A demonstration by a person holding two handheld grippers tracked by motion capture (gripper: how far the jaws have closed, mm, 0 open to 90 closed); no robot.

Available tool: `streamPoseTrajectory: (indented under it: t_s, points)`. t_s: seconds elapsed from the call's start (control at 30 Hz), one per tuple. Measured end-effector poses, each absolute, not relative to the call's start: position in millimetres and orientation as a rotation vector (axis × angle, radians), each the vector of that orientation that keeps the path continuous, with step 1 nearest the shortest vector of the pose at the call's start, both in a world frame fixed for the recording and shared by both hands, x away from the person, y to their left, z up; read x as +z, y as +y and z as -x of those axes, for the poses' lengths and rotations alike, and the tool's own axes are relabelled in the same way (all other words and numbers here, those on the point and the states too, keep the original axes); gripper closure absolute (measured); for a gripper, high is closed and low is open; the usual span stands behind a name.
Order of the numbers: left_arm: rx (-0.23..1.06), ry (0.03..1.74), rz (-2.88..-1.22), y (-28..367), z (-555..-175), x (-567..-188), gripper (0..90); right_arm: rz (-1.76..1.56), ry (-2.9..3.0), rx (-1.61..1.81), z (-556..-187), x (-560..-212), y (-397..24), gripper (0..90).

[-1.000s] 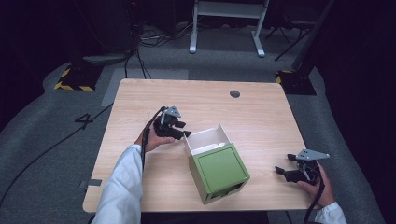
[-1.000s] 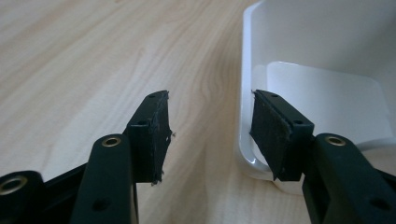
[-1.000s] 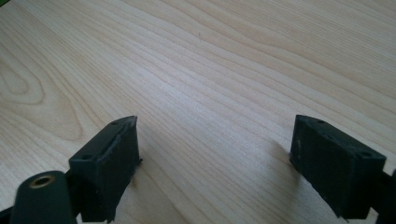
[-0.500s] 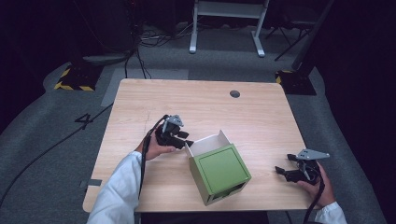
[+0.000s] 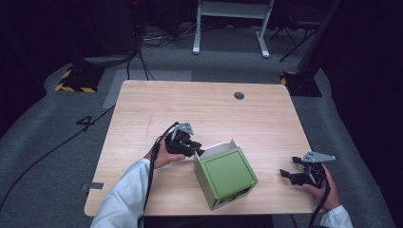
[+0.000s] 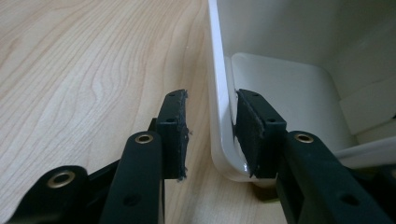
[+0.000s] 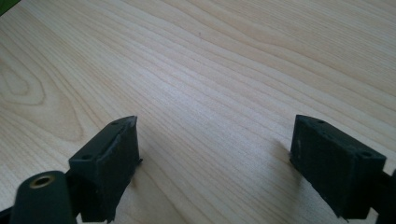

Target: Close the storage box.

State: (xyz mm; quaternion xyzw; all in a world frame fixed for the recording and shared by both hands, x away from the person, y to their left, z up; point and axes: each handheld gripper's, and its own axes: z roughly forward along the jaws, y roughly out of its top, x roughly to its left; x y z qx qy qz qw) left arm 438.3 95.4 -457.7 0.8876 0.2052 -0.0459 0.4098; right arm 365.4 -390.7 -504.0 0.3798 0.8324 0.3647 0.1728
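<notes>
A green box [image 5: 227, 174] with a white inside stands near the table's front middle, tilted, with its white flap [image 5: 215, 147] up at the far left corner. My left gripper [image 5: 198, 152] is at that corner. In the left gripper view the left gripper [image 6: 212, 95] is open and straddles the white flap [image 6: 219, 116]: one pad [image 6: 250, 121] lies against the flap's inner face, while the other pad [image 6: 175, 126] stands apart from it over the wood. My right gripper [image 5: 286, 174] rests at the front right, open wide, and the right gripper [image 7: 215, 128] has bare wood between its pads.
The light wooden table [image 5: 190, 109] has a round cable hole [image 5: 239, 95] at the back right. Its front edge runs just below the box. A cable [image 5: 151, 166] trails from the left gripper along the white sleeve [image 5: 121, 202].
My left gripper has come nearer and to the right, down onto the box's white flap, which now stands lower. The right gripper has stayed put.
</notes>
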Motion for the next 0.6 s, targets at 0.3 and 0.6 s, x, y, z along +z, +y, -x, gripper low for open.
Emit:
streamPoseTrajectory:
  t_s: [0.3, 0.6]
  points:
    - [-0.15, 0.416, -2.275, 78.0, -428.3, -457.0, 65.1, -1.077, 2.362, 1.035, -365.5, -504.0, -390.7, 15.6]
    - [-0.175, 0.354, -2.303, 65.5, -428.3, -457.1, 63.2, -1.077, 2.362, 1.034, -365.5, -503.9, -390.7, 15.6]
